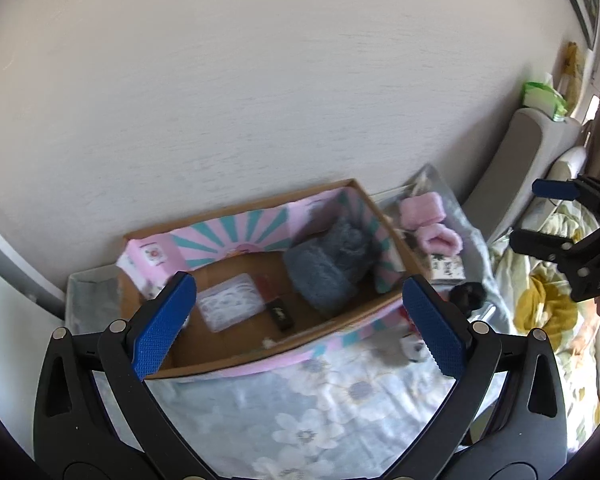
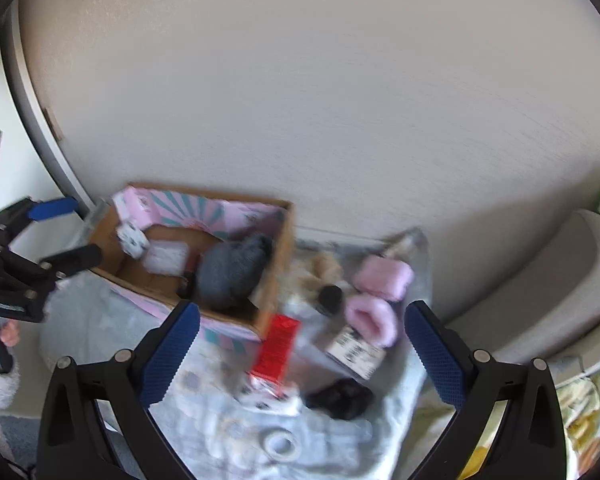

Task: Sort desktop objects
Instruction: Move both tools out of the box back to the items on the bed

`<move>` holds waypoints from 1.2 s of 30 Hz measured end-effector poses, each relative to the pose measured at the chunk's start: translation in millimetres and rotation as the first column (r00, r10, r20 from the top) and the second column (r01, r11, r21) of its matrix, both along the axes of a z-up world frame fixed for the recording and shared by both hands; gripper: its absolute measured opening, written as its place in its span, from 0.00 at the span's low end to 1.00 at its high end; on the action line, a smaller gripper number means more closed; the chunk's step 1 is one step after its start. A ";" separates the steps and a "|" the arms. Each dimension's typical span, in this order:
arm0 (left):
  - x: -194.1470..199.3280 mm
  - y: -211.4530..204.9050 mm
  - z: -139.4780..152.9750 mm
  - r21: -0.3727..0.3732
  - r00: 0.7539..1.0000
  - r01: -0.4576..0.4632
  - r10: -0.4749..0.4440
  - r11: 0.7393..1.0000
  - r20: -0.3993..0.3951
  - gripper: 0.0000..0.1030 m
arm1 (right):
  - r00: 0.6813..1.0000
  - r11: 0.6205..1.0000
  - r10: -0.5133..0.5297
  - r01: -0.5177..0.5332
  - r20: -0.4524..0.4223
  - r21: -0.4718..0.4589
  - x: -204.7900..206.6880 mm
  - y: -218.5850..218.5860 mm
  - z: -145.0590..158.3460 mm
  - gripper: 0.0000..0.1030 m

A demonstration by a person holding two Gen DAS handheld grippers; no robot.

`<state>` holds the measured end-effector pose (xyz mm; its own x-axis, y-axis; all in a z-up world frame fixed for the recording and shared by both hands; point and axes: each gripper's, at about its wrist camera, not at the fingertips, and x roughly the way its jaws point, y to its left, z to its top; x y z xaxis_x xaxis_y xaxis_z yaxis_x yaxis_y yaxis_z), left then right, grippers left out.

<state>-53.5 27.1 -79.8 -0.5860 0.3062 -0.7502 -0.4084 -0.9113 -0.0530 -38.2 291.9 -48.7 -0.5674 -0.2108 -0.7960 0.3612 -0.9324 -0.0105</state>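
Note:
An open cardboard box [image 1: 236, 344] with pink and teal lining sits on a floral cloth; it also shows in the right wrist view [image 2: 278, 264]. Inside lie a grey fuzzy item [image 1: 326, 270], a clear plastic case [image 1: 230, 302], a small black item [image 1: 281, 314] and a pink carton [image 1: 150, 258]. Right of the box lie pink fuzzy items [image 2: 384, 280], a red box [image 2: 278, 346], a labelled carton [image 2: 356, 350], a black fuzzy item [image 2: 340, 398] and a dark round cap [image 2: 331, 296]. My left gripper [image 1: 296, 324] is open and empty above the box. My right gripper [image 2: 302, 354] is open and empty above the red box.
A pale wall stands right behind the box. A grey sofa arm [image 1: 516, 168] with a green pack [image 1: 542, 98] is at the right. A yellow flowered blanket [image 1: 548, 304] lies to the right. A tape roll [image 2: 278, 442] lies on the cloth [image 1: 300, 412] near the front.

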 end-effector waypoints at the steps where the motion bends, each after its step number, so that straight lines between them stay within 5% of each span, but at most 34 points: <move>1: 3.8 5.2 -1.4 0.003 1.000 0.005 -0.006 1.000 0.002 1.00 | 1.000 1.000 -0.002 0.002 0.001 0.011 3.4 4.4 -3.0 0.99; 8: 39.3 47.8 -28.1 0.019 0.998 0.045 -0.045 0.999 0.035 1.00 | 0.999 0.999 -0.043 0.043 0.021 0.029 30.9 38.6 -40.0 0.99; 19: 70.2 130.5 -116.0 0.001 0.976 0.090 -0.089 0.996 0.200 1.00 | 0.997 0.998 -0.063 0.063 0.049 0.020 70.4 70.6 -119.6 0.98; 25: 62.3 146.2 -153.7 0.008 0.973 -0.020 0.018 1.000 0.230 0.99 | 0.995 0.999 -0.049 0.050 0.083 -0.007 73.8 80.5 -160.2 0.77; 36: 50.8 159.1 -181.7 -0.020 0.964 -0.089 0.091 0.996 0.250 1.00 | 1.000 0.999 -0.025 0.025 0.013 -0.021 72.1 82.4 -177.8 0.63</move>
<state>-2.6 186.2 -261.5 -0.4036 0.2542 -0.8789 -0.2991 -0.9445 -0.1358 34.0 374.3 -226.5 -0.5624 -0.2138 -0.7987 0.3378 -0.9411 0.0140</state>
